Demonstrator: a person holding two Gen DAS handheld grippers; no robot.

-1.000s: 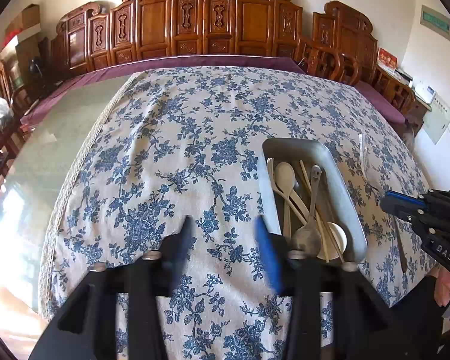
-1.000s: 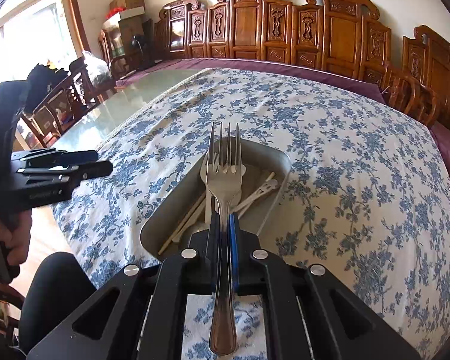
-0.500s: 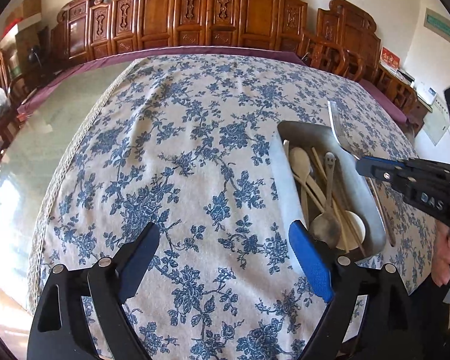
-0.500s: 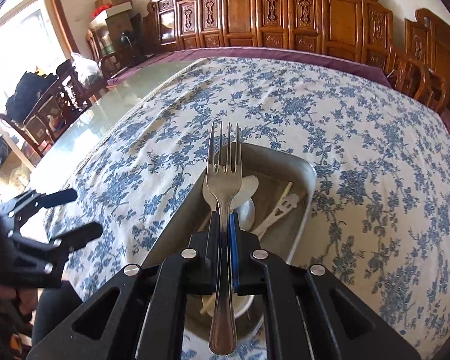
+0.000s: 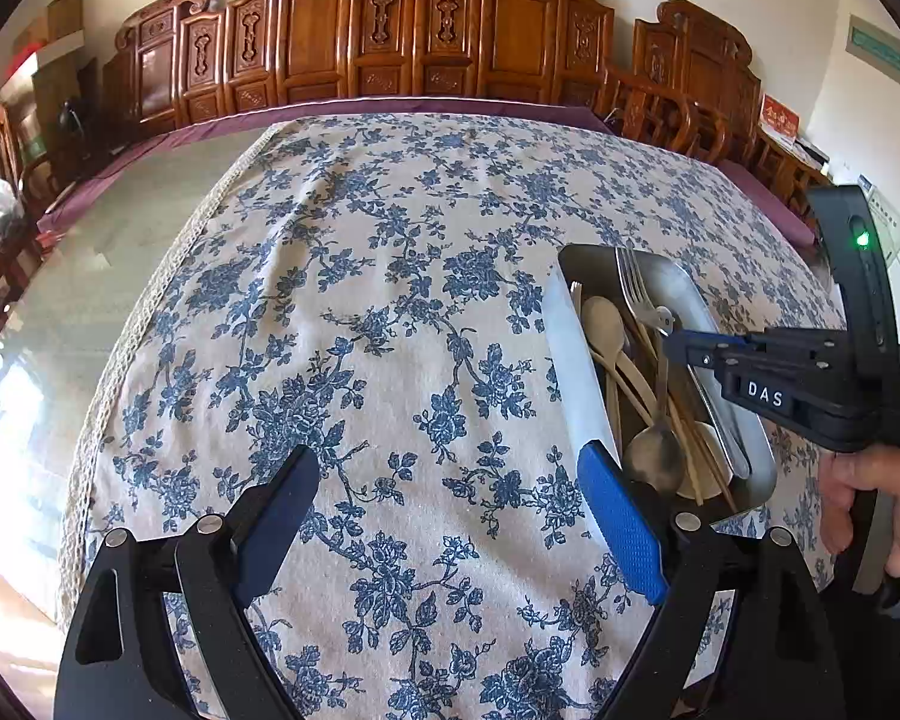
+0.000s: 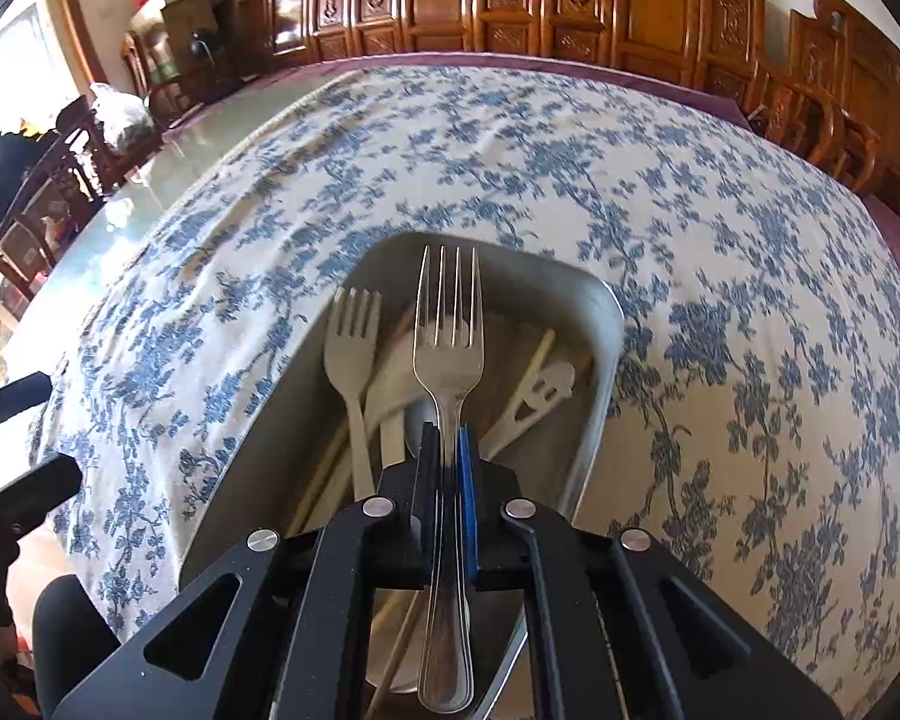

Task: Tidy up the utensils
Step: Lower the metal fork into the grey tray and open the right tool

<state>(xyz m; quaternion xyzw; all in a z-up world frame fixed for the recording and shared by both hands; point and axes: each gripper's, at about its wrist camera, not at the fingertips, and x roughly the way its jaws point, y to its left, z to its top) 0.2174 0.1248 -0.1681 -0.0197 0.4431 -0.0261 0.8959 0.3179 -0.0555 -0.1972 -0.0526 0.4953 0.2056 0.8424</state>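
blue-floral tablecloth [image 5: 390,276], grey tray [image 5: 576,360], silver fork [image 6: 448,354]

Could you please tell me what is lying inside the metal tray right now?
The metal tray holds a pale fork, pale spoon, metal spoon, slotted server and chopsticks. The right gripper, holding a steel fork, covers the tray's near end.

So the left tongs [image 5: 444,516] go from nearly closed a second ago to spread wide over the flowered cloth, nothing between them, and they sit a bit lower than before. Meanwhile the right tongs [image 6: 447,438] come in from the side and drop down until the metal fork [image 6: 448,354] they're pinching hangs right over the metal tray [image 6: 606,324], tines above the pale plastic fork [image 6: 352,354] and the spoons, instead of well short of it like earlier.
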